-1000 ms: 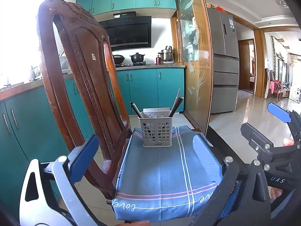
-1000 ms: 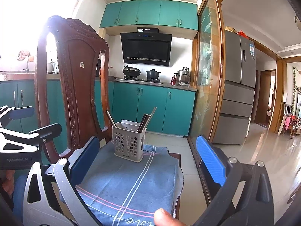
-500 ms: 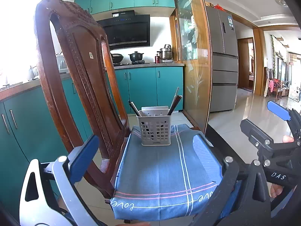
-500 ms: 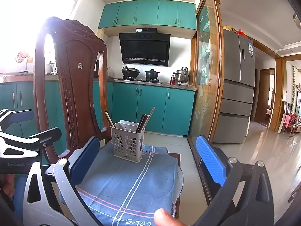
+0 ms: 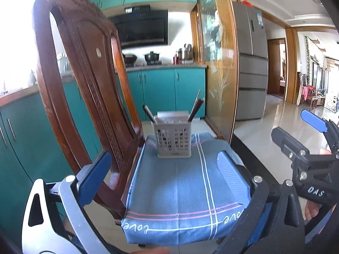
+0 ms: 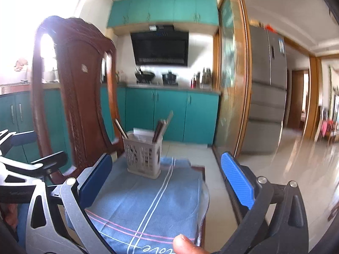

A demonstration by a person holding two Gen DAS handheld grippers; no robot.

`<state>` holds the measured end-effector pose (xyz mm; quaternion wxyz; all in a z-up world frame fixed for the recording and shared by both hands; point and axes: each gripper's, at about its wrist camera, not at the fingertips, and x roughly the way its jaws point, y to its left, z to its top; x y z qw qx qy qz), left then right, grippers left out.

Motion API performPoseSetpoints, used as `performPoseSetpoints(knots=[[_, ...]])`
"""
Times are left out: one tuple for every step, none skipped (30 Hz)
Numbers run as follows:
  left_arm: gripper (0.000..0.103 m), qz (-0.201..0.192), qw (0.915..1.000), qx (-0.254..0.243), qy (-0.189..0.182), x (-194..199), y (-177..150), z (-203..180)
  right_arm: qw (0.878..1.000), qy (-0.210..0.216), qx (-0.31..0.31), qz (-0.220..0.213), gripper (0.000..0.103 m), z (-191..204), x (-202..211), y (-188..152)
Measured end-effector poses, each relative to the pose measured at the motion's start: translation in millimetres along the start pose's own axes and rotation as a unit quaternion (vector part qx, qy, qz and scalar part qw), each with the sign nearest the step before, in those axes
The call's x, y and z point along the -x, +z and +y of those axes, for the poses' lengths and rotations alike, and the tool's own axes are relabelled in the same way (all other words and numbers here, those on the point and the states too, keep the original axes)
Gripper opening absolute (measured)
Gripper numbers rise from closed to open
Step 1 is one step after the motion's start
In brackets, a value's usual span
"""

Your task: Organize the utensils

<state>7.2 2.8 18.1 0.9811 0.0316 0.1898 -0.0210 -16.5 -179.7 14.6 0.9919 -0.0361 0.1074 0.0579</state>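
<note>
Left wrist view: my left hand-held gripper [image 5: 162, 176] hangs at the near edge of a blue cloth [image 5: 180, 190] draped over the seat of a carved wooden chair [image 5: 89, 84], fingers spread wide, nothing between them. A grey lattice utensil holder [image 5: 174, 139] stands upright at the far end of the cloth, just beside the chair back. Dark chopsticks [image 5: 196, 109] lean out of its right side, a few more [image 5: 149, 113] out of its left. My right hand-held gripper [image 5: 313, 120] shows at the right edge, off the seat. Right wrist view, somewhat blurred: right hand-held gripper [image 6: 167, 181] also spread and empty, holder [image 6: 143, 153] between its fingers in line of sight but well beyond them, chopsticks [image 6: 162, 127] tilted right. A fingertip [image 6: 186, 244] shows at the bottom edge over the cloth [image 6: 152, 201]. Teal cabinets [image 6: 169, 114] and a steel fridge [image 6: 267, 89] lie far behind.
</note>
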Motion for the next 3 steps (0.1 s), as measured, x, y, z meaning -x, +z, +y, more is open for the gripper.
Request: performPoseSetpoints(knots=[[0.099, 0.011, 0.9999, 0.003, 0.0, -5.7, -1.3, 0.7, 0.999, -0.004, -0.01, 0.034, 0.1, -4.1, -20.5, -5.3], [0.099, 0.029, 0.9996, 0.009, -0.001, -15.2, -3.0, 2.3, 0.998, -0.002, -0.019, 0.063, 0.1, -7.4, -40.1, -11.2], [0.099, 0.049, 0.9987, 0.015, -0.005, -25.8, -5.2, 3.9, 0.994, 0.002, -0.033, 0.106, 0.1, -11.9, -70.9, -21.6]])
